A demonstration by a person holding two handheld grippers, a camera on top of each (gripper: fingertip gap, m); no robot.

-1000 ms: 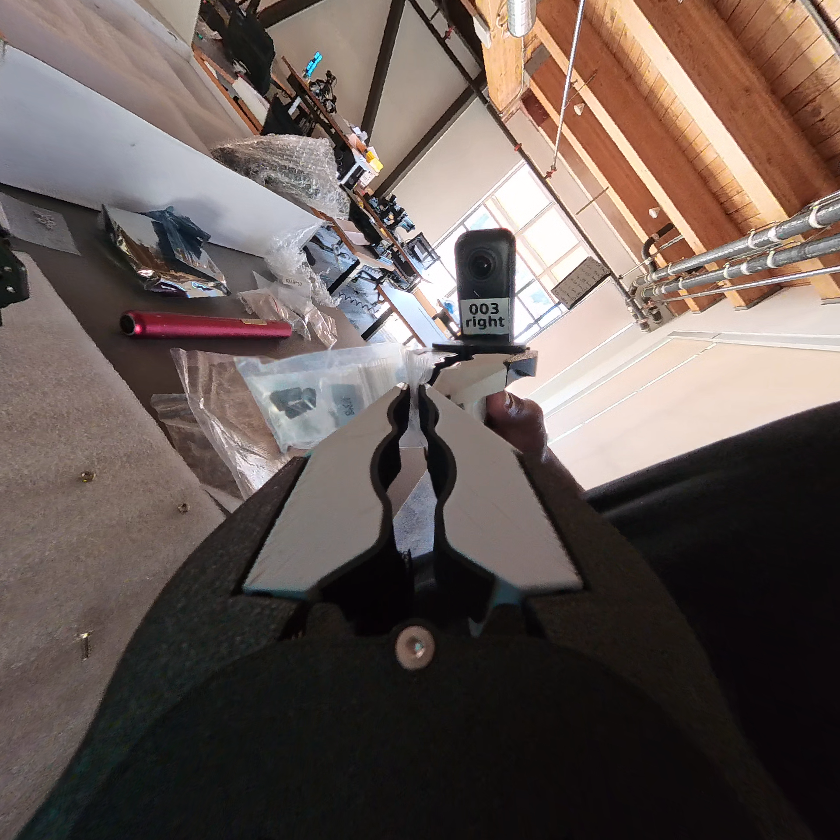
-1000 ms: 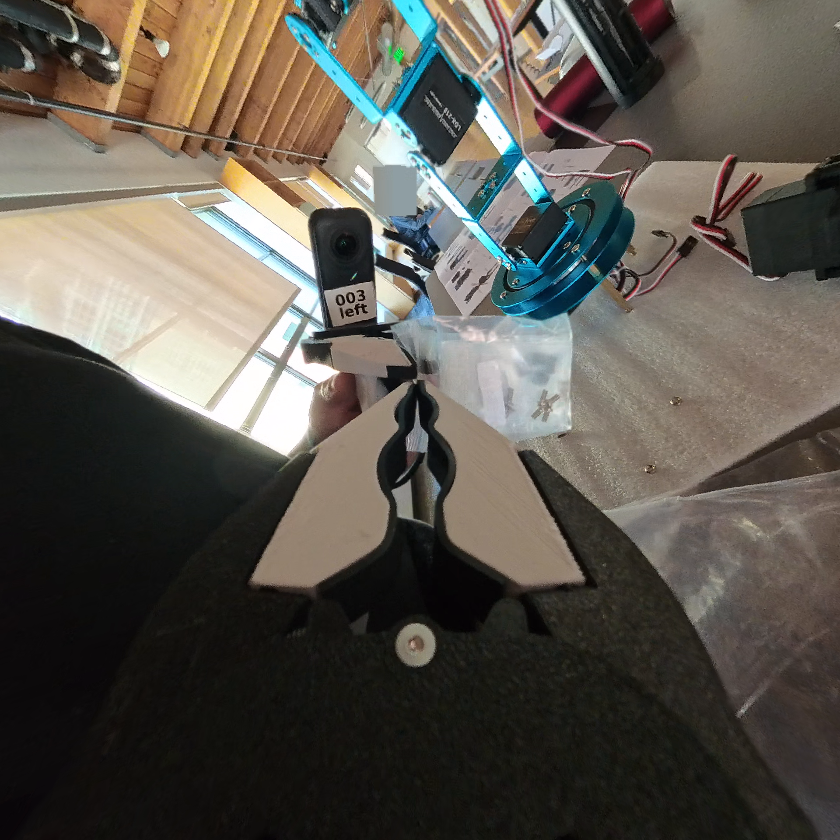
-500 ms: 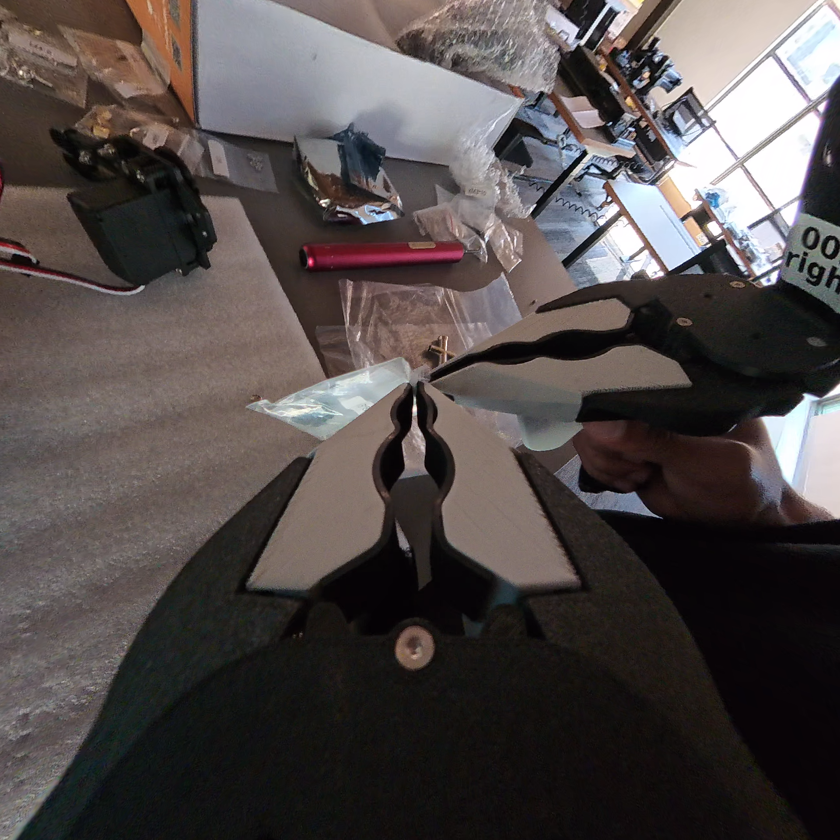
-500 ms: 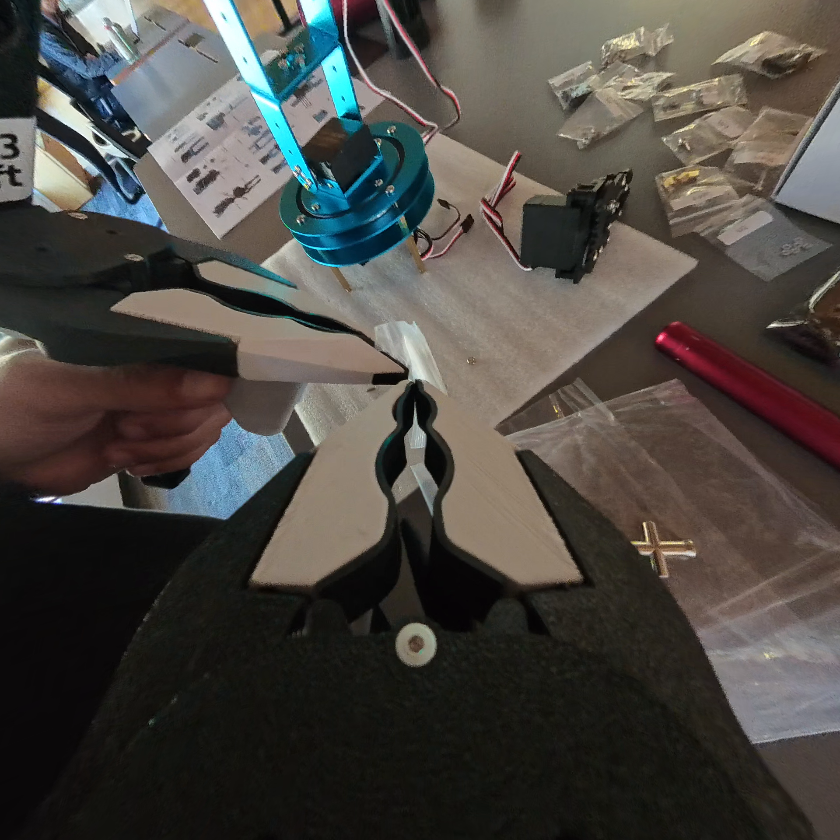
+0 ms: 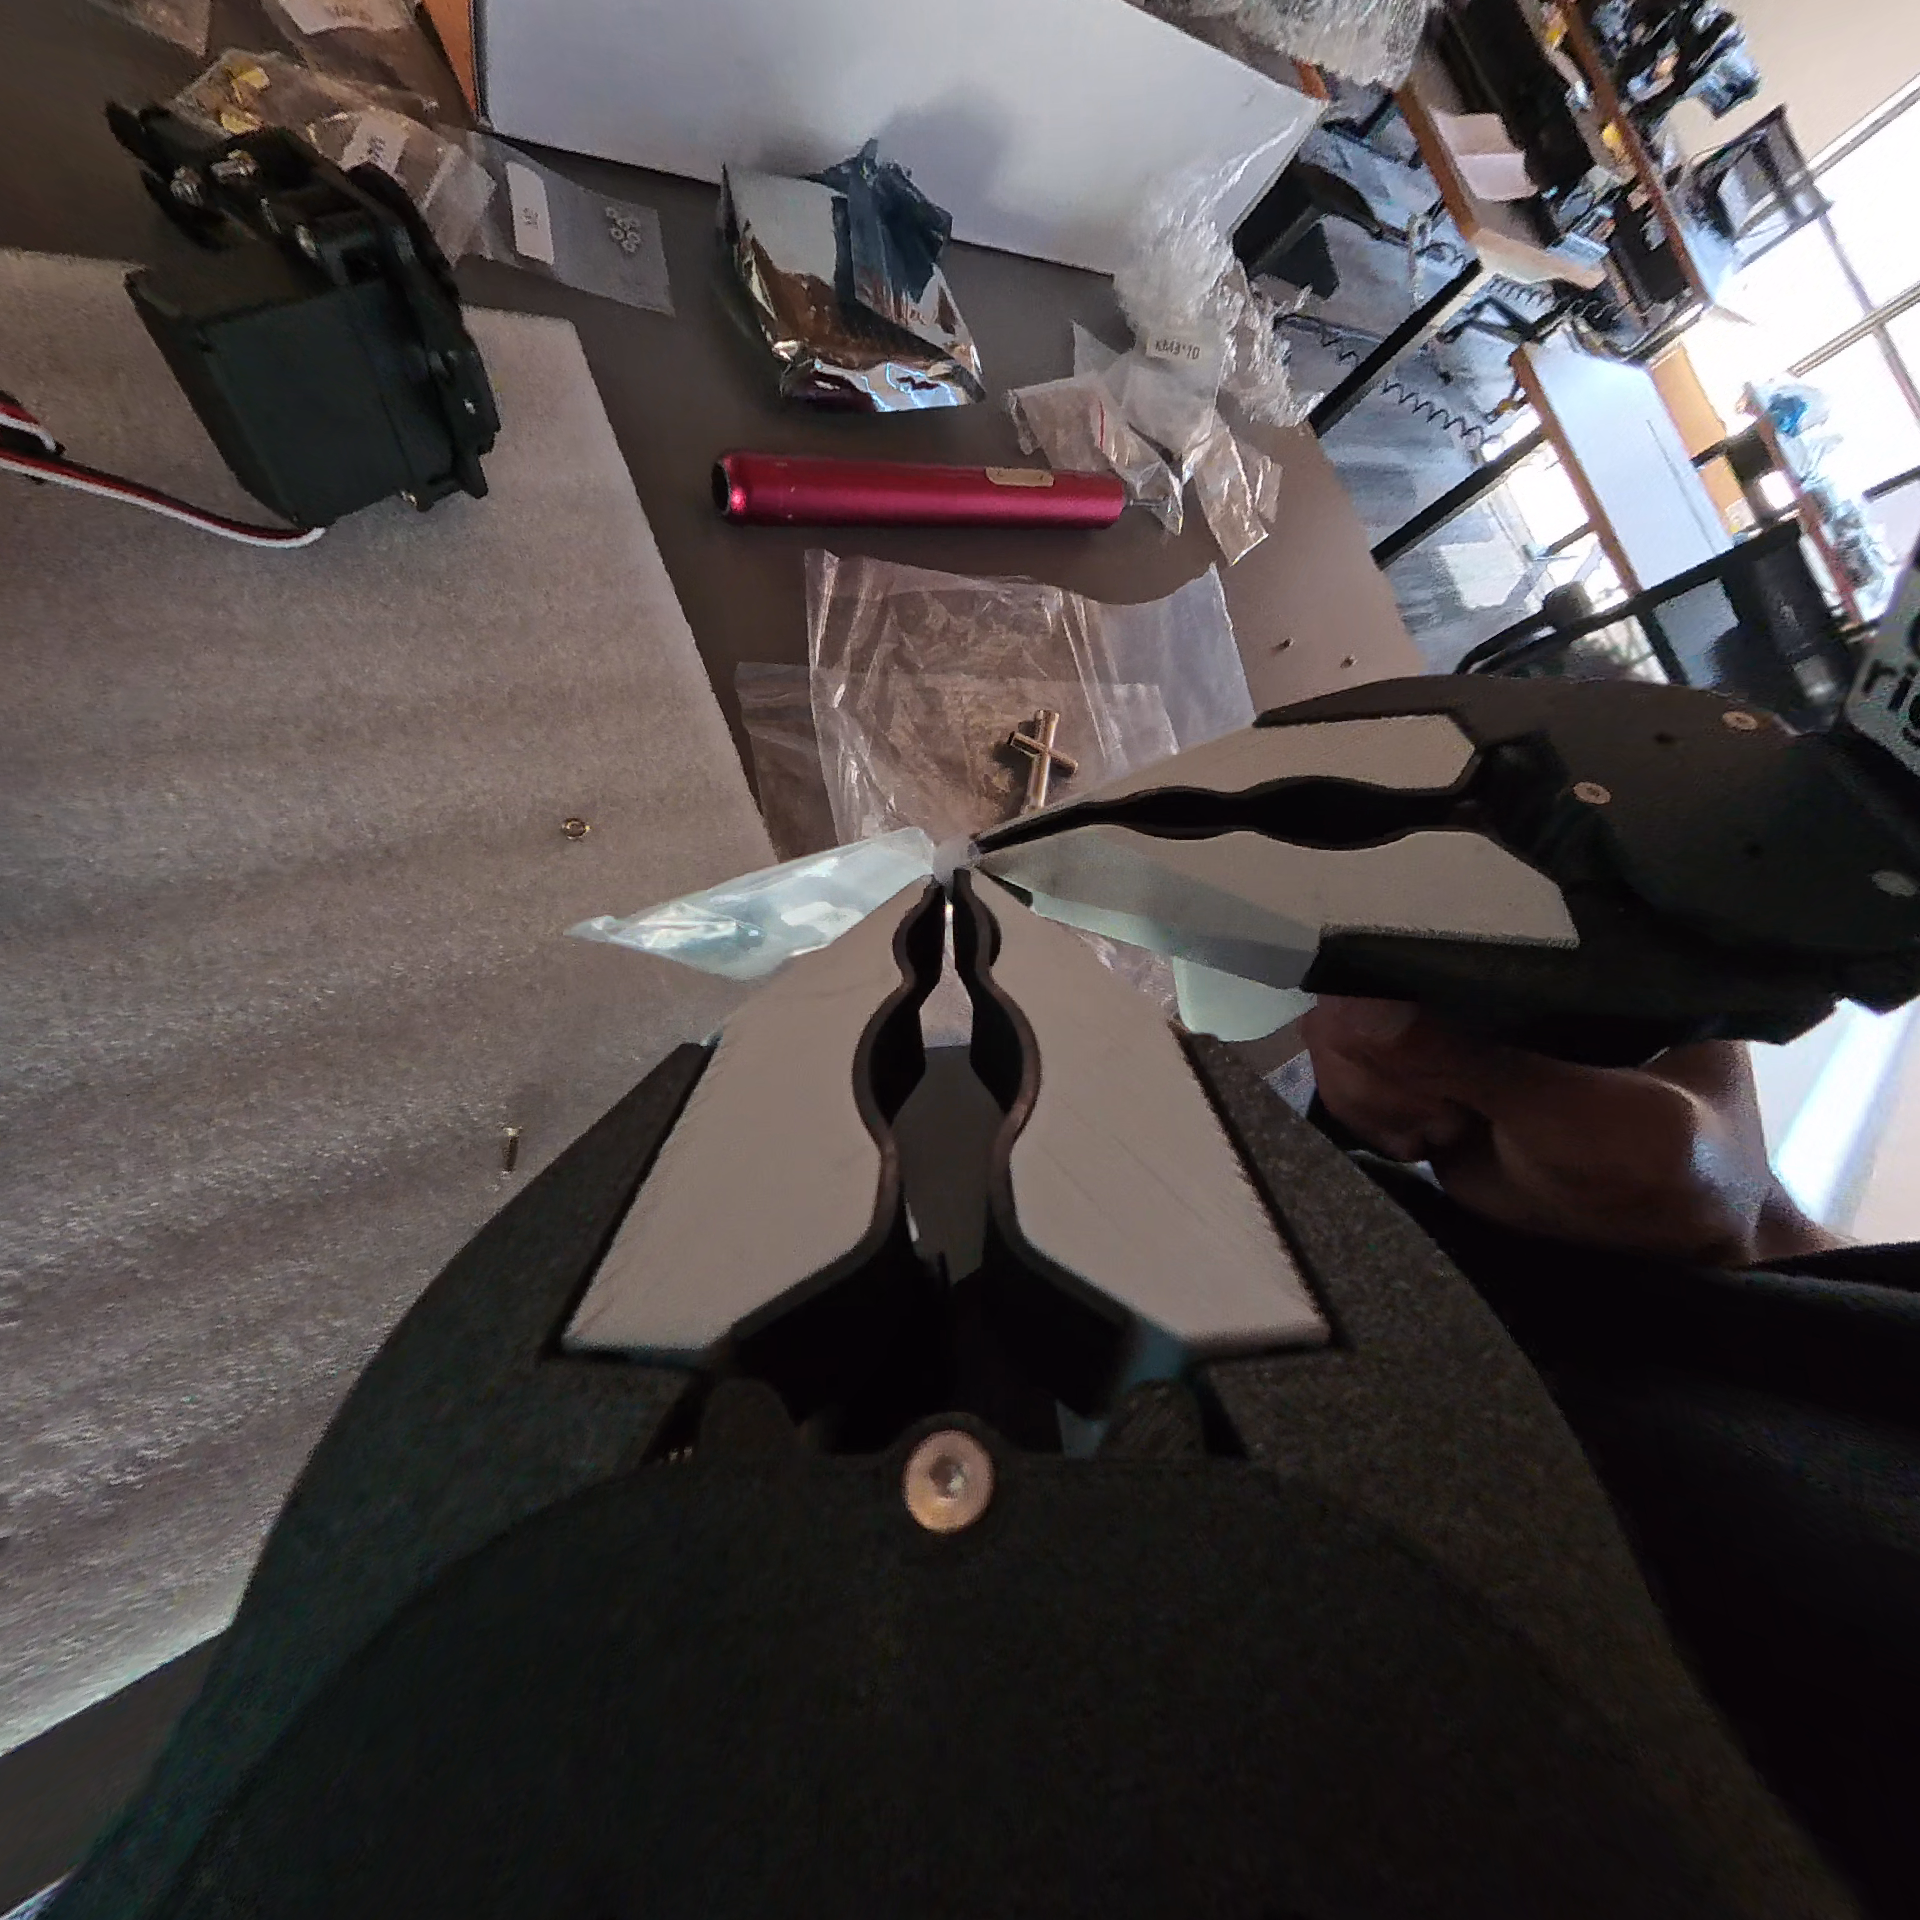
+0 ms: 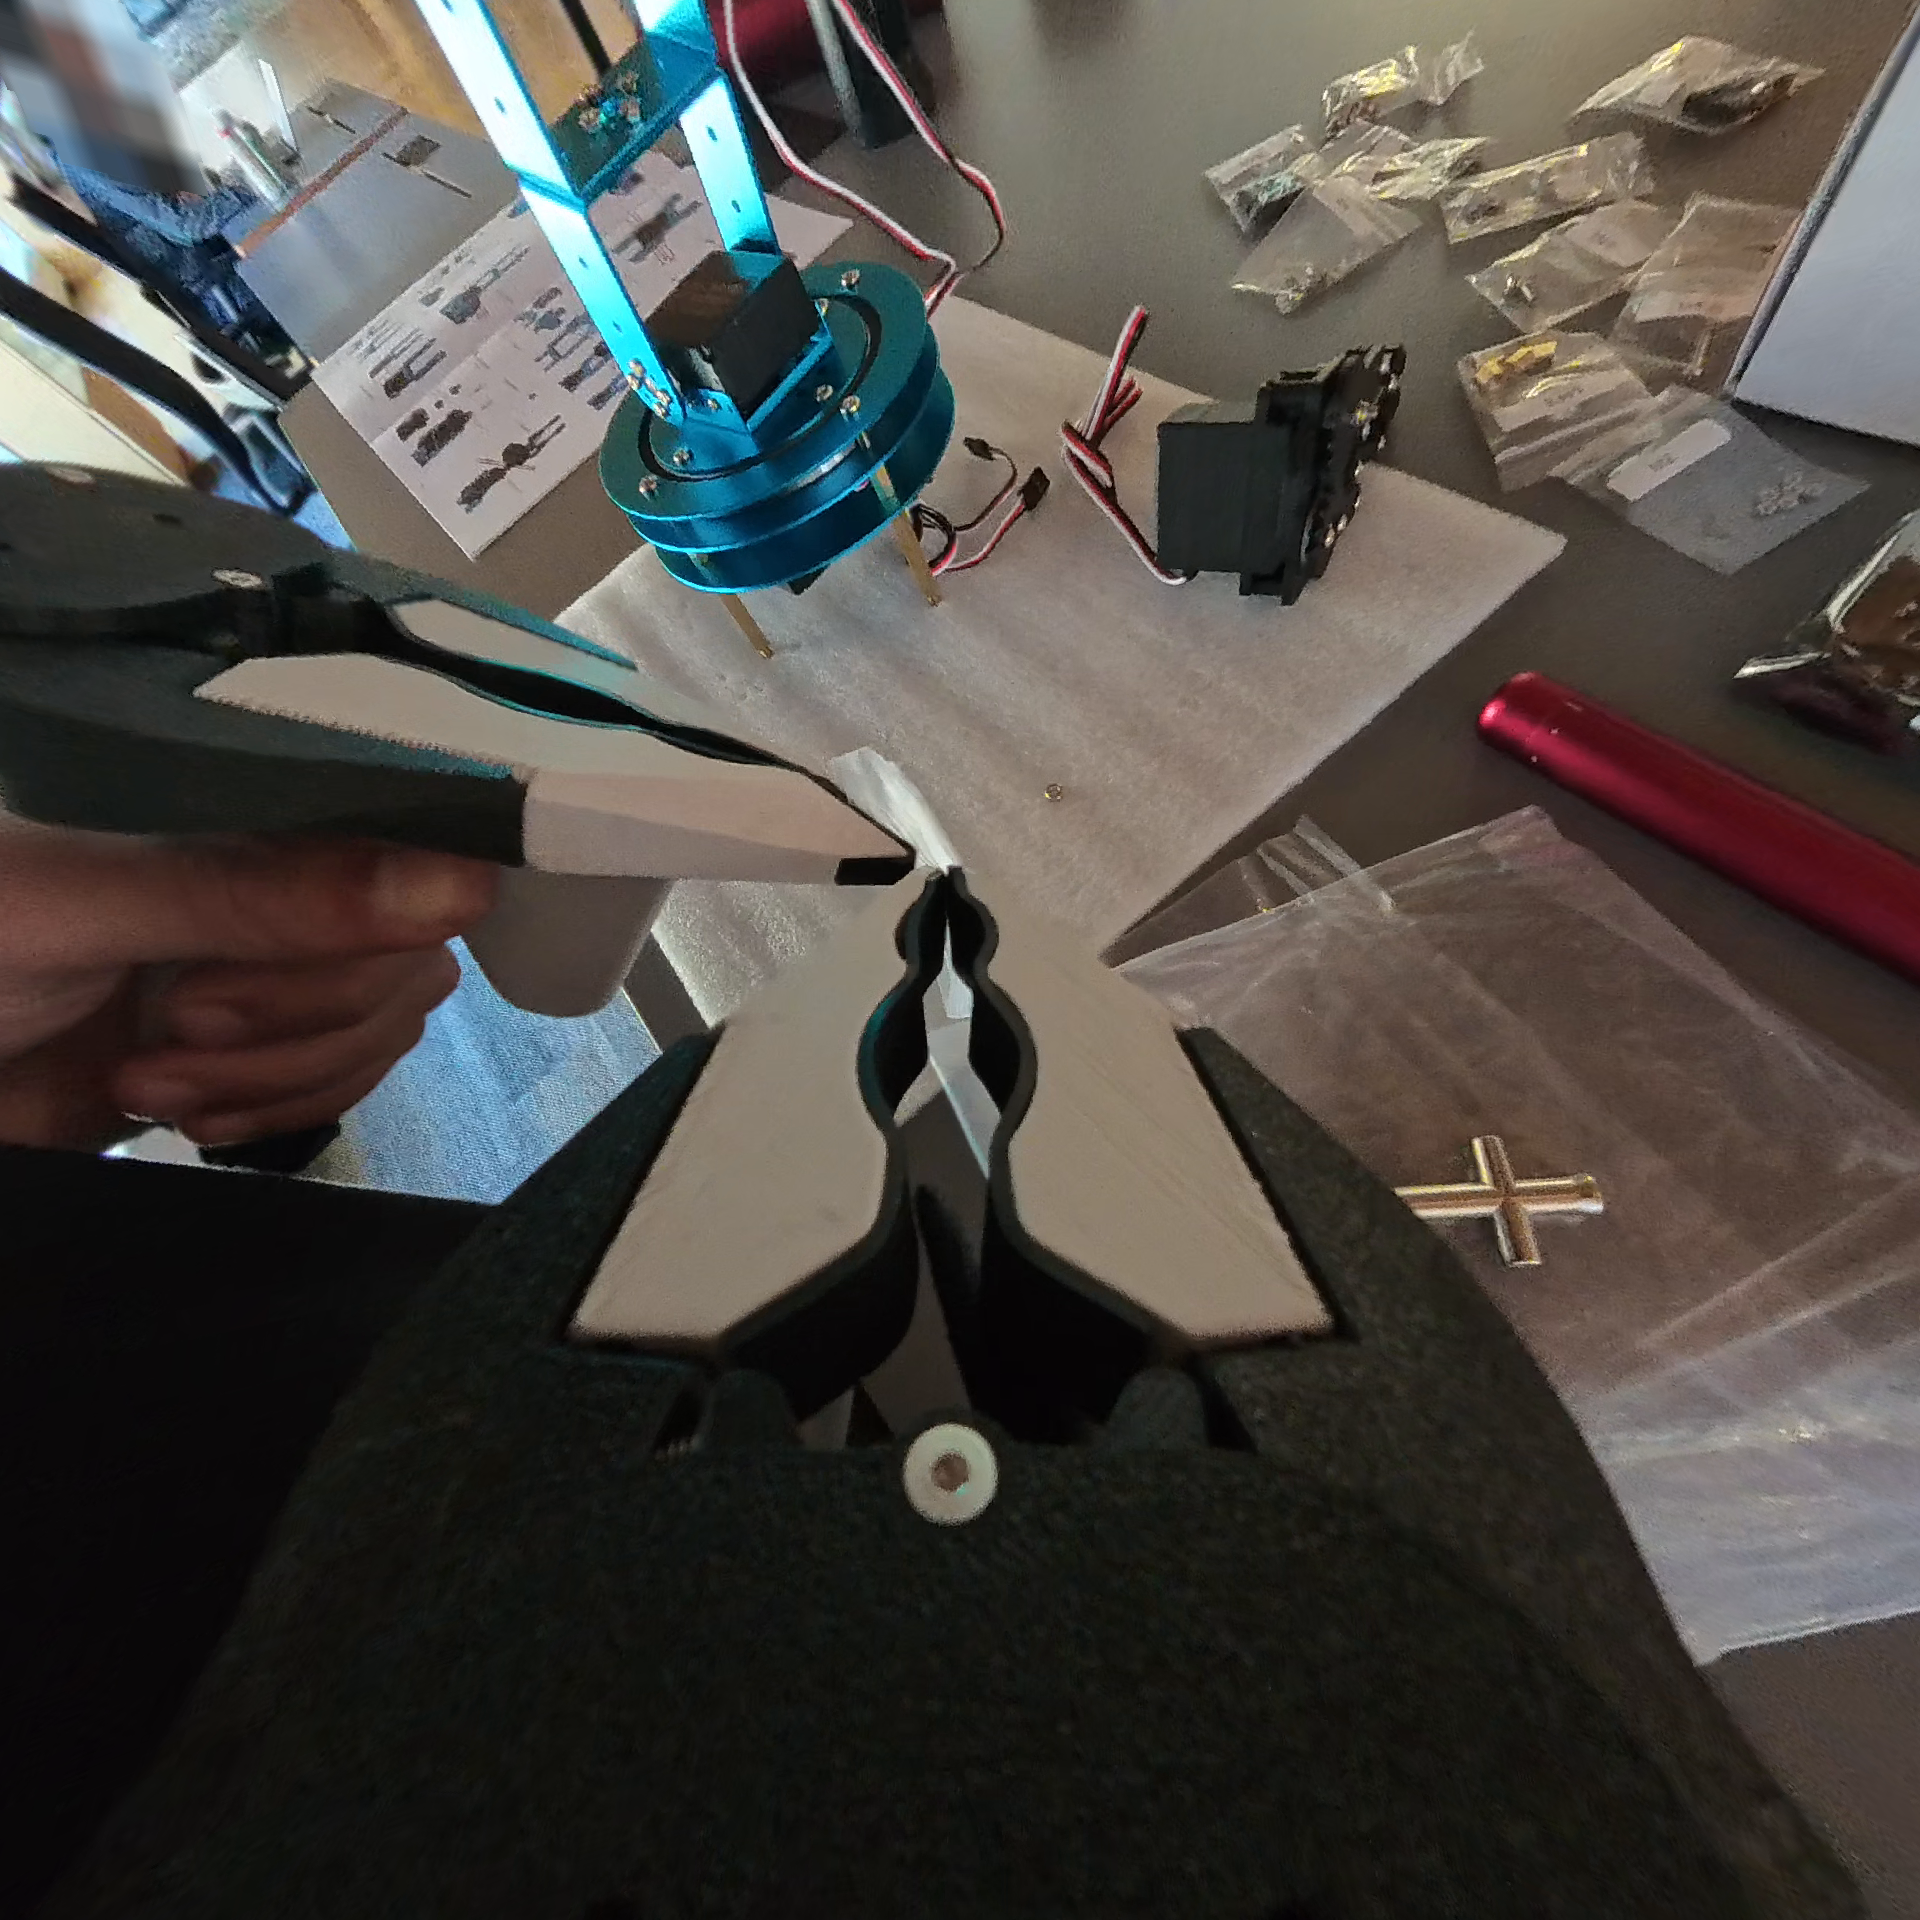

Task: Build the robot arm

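Note:
A small clear plastic bag [image 5: 764, 923] with small dark parts inside hangs in the air between both grippers. My left gripper [image 5: 948, 896] is shut on the bag's top edge. My right gripper [image 5: 964, 850] comes in from the right, held by a hand, and is shut on the same edge, tip to tip with the left. In the right wrist view the right gripper [image 6: 945, 883] is shut on the bag [image 6: 885, 792], seen edge-on, and the left gripper [image 6: 891, 869] comes in from the left. The bag is above the near edge of a white foam mat [image 6: 1091, 675].
On the mat stand a blue round turntable base with an upright blue frame [image 6: 779, 436] and a black servo [image 6: 1278, 478] with wires. A red tube [image 5: 914, 504], a large clear bag [image 5: 987, 665] with a metal cross-shaped tool [image 5: 1039, 753], a foil bag [image 5: 852, 301], several small parts bags [image 6: 1507, 229] and a white box [image 5: 831, 104] lie around. The grippers are tip to tip, or close to it.
Both grippers have swung down from pointing at the ceiling and windows to pointing at the table, still pinching the bag. In the last half second they barely moved.

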